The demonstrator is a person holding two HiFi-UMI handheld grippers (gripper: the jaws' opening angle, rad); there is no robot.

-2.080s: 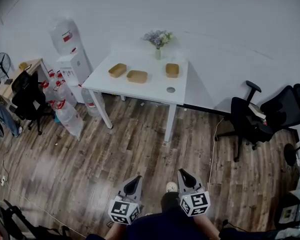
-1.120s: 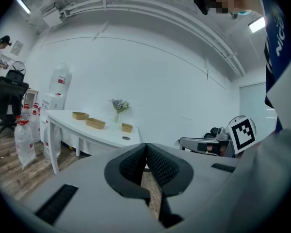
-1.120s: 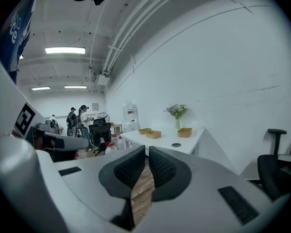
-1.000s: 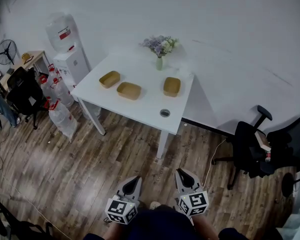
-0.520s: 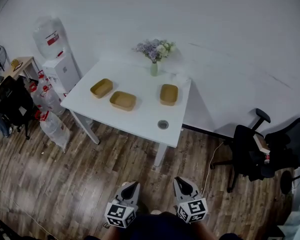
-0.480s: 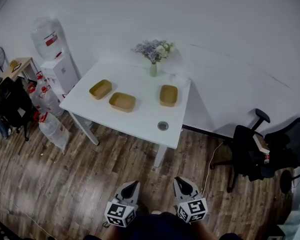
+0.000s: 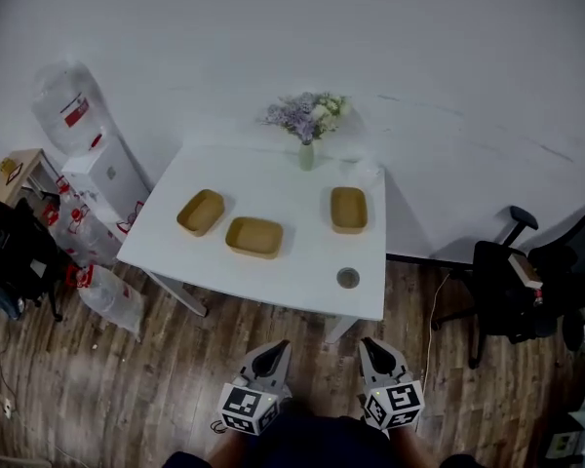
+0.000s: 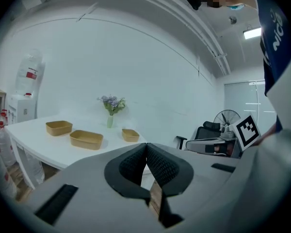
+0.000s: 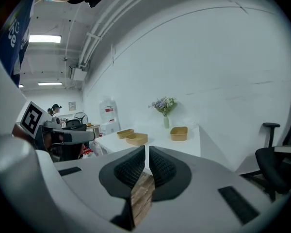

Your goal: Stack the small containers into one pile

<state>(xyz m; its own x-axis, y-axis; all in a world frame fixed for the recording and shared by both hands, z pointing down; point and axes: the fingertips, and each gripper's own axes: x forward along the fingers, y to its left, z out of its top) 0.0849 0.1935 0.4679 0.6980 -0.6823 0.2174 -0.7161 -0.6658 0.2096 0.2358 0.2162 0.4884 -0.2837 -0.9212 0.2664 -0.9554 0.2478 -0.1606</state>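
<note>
Left container (image 7: 201, 212) on the white desk (image 7: 307, 261), well left of the vase (image 7: 306, 154) and nearer the person. Middle container (image 7: 254, 237) just beside it without touching, also left of the vase and closest of the three to the desk's front edge. Right container (image 7: 348, 209) apart from both, a little right of the vase, one short end toward the wall. All three tan, shallow, round-cornered, open side up, none stacked on another.

Vase upright near the desk's far edge by the wall, holding pale purple and white flowers (image 7: 305, 115). Round grey grommet (image 7: 347, 278) set in the desk top, well in front of the vase, on the near side of the right container.

Left claw (image 7: 272, 352) low in the head view, far from the vase and short of the desk, over the wooden floor (image 7: 127, 359). Pressed together, pads meeting at the tips, pinching nothing. Right claw (image 7: 374, 350) beside it, also over the floor, closed up with only a thin slit between the pads and nothing in them. Both aimed toward the desk.

Left of the vase, past the desk's end: water dispenser (image 7: 105, 178) with an upturned bottle (image 7: 63, 100) on top and spare bottles (image 7: 78, 237) at its foot. Right of the vase, beyond the desk: black office chair (image 7: 512, 295) on the floor
</note>
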